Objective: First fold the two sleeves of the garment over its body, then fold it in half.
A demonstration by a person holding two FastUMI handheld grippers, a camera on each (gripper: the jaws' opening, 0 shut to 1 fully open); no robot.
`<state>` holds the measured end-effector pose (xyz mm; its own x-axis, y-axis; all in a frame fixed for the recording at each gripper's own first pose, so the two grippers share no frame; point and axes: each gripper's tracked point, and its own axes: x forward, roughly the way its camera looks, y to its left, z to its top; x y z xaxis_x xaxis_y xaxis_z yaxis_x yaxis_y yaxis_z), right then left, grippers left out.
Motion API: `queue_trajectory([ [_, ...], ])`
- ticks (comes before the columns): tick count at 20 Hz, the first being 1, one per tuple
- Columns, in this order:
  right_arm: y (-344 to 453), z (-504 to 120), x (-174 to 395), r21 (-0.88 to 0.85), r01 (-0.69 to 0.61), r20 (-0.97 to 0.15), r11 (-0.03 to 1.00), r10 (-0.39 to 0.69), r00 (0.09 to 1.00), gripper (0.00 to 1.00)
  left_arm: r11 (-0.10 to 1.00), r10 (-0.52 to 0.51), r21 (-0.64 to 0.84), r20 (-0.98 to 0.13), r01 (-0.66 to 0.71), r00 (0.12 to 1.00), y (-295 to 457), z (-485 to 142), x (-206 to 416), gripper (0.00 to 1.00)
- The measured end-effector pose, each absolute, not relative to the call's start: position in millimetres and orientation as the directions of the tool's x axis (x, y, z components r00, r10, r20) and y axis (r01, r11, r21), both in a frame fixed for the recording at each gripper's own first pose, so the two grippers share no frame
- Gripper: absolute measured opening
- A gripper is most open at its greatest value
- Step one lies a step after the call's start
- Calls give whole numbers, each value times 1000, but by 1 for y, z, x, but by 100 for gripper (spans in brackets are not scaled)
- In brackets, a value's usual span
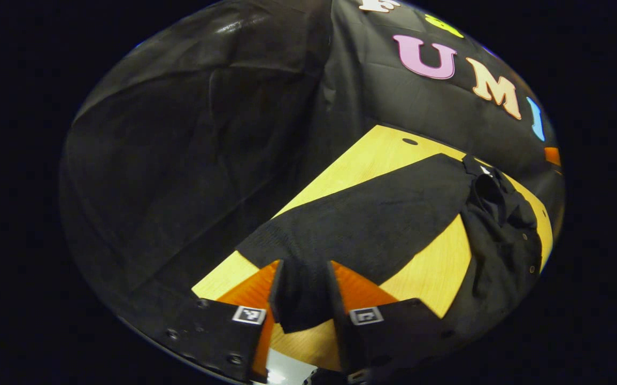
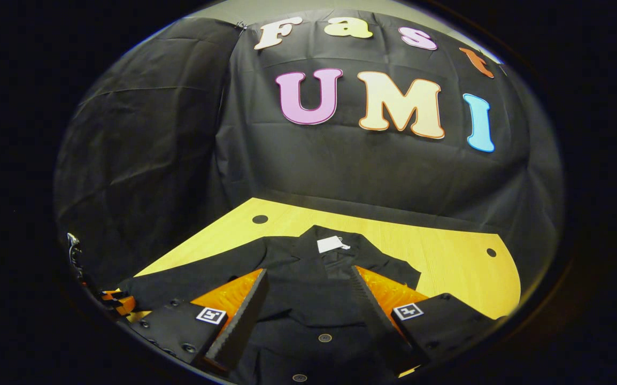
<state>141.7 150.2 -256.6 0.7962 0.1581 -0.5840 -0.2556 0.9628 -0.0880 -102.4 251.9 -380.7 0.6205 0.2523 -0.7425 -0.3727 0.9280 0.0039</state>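
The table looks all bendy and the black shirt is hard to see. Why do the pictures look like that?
In the right gripper view the fisheye lens curves the table edge; the dark garment shows few folds, though its white tag stands out. In the left gripper view the table tilts and stretches, and the sleeve reads as one flat dark band under dim light.

Our left hand-held gripper (image 1: 304, 283) points forward and down, its two fingers (image 1: 278, 291) set a narrow gap apart with dark cloth between them; we cannot tell whether both press on it. Our right hand-held gripper (image 2: 308, 291) sits low and level, its fingers (image 2: 244, 315) spread wide apart. In the right gripper view, the left one appears at the far left edge.
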Motion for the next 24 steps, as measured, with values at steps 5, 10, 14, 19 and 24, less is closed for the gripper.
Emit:
queue_trajectory([
  [5,131,-251,134,-84,-231,-568,969,144,810,97,909,245,-35,-761,-414,601,251,-371,-97,0],
  [10,103,-244,124,-57,-188,-550,981,126,825,97,922,264,-38,-664,-384,699,258,-315,-55,0],
  [14,82,-240,110,-33,-156,-530,987,115,840,97,947,241,-36,-573,-318,783,243,-270,-6,0],
  [19,54,-236,94,10,-91,-522,996,83,849,98,983,149,-18,-519,-185,842,198,-246,37,0],
  [24,19,-230,76,3,-40,-513,999,36,858,97,997,53,-24,-489,-75,871,149,-229,68,0],
])
